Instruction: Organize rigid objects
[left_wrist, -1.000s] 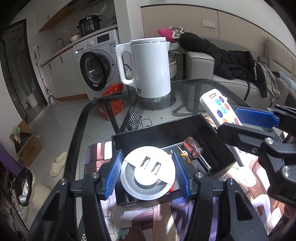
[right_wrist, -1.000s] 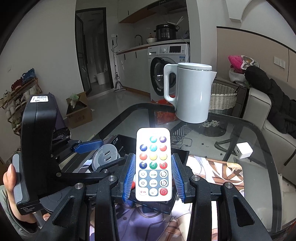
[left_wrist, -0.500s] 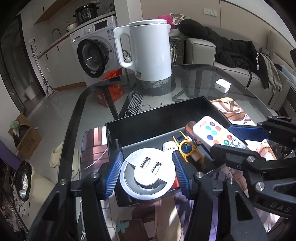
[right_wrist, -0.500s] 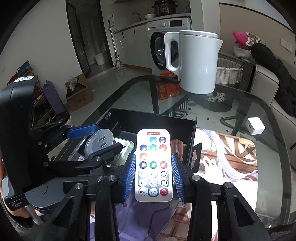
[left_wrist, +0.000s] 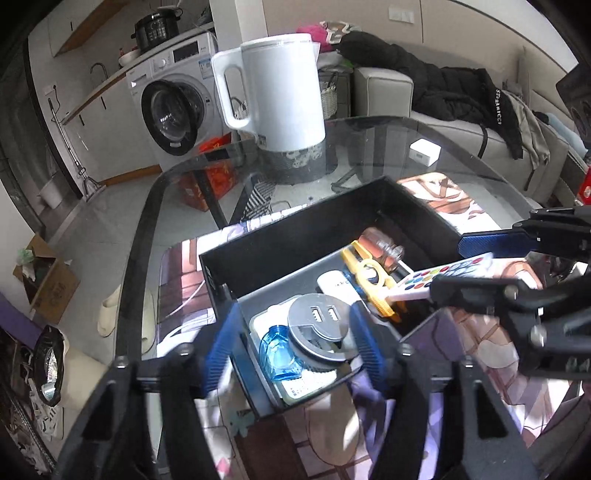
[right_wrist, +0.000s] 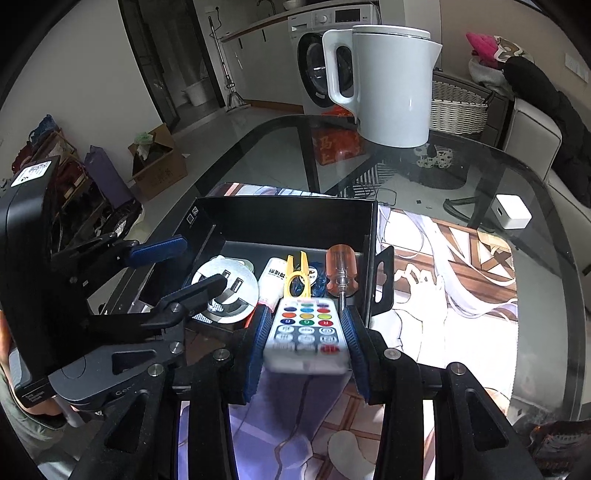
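A black box (left_wrist: 295, 236) (right_wrist: 284, 214) sits on the glass table. My left gripper (left_wrist: 291, 343) is open over the box; the round silver USB socket (left_wrist: 319, 325) (right_wrist: 229, 286) lies free in the box between its fingers, beside a blue bottle (left_wrist: 277, 354). My right gripper (right_wrist: 304, 332) stands open around the white remote (right_wrist: 306, 332) (left_wrist: 439, 275), which is blurred and tilted over the box's near edge. Also in the box are a yellow tool (right_wrist: 297, 277) (left_wrist: 371, 273), an orange-handled screwdriver (right_wrist: 341, 271) and a white tube (right_wrist: 273, 280).
A white kettle (left_wrist: 277, 96) (right_wrist: 388, 85) stands at the far side of the table. A small white charger (right_wrist: 511, 210) (left_wrist: 424, 153) lies to the right. A printed mat (right_wrist: 443, 258) lies under the box. The table edge curves at left.
Both grippers came down over the box. The left one opened and let the USB socket drop in. The right one widened around the remote, which is slipping down.
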